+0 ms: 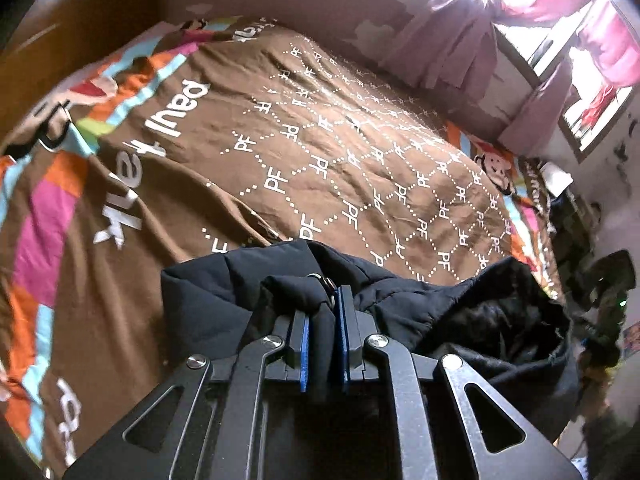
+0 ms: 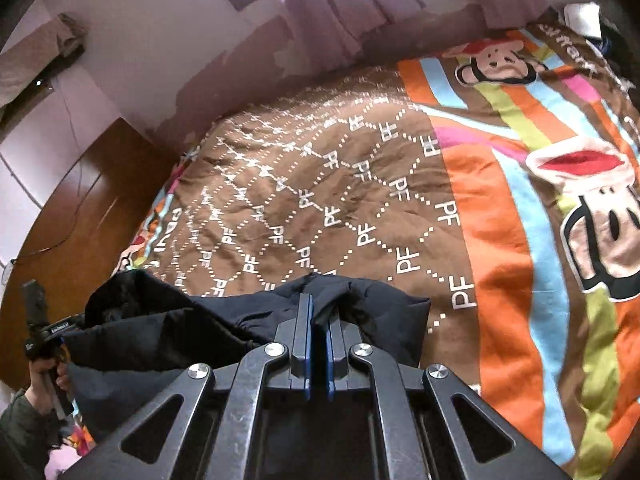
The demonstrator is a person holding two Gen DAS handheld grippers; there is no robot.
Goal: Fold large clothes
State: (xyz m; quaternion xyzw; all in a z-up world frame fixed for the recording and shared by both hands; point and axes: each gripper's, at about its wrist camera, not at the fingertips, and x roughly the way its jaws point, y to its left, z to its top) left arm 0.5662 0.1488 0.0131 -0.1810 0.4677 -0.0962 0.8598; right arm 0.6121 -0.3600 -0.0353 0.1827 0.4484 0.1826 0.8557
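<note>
Left wrist view shows both grippers, left gripper (image 1: 324, 320) and right gripper (image 2: 318, 320), clenched on the dark jacket (image 1: 224, 300), whose slippery padding could slide free.

A brown patterned bedspread (image 1: 340, 160) lies below pink curtains (image 1: 452, 40).

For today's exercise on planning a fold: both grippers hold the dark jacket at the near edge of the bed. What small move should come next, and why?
Probably carry the jacket forward and lay it flat on the brown bedspread. The left gripper and right gripper each pinch bunched fabric, and it hangs crumpled at the near edge.
</note>
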